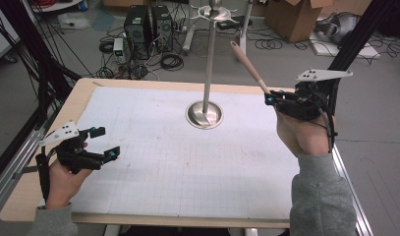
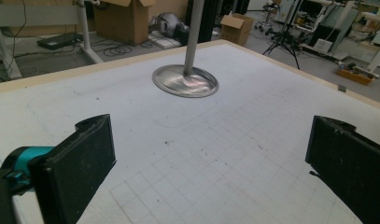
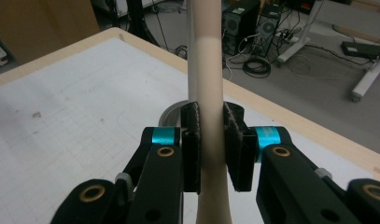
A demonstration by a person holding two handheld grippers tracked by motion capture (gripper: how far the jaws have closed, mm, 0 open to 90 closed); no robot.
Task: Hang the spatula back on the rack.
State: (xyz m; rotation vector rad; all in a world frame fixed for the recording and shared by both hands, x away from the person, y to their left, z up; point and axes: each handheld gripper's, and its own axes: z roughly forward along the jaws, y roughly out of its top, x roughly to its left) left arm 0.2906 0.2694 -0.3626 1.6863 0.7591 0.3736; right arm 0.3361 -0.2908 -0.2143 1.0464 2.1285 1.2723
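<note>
Right gripper [image 3: 211, 140] jaws clamped on pink utensil handle [image 3: 210, 70], left gripper [image 2: 201, 163] jaws wide apart

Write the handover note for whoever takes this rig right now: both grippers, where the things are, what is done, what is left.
Right gripper: shut on a long pale utensil handle, held up above the table's right side, angled toward the stand.
Left gripper: open, holding nothing, low over the table's left side.
Metal stand: upright on its round base at the table's far middle, hook ring on top.
Done: utensil picked up.
Left: probably hanging it on the stand's ring.
</note>
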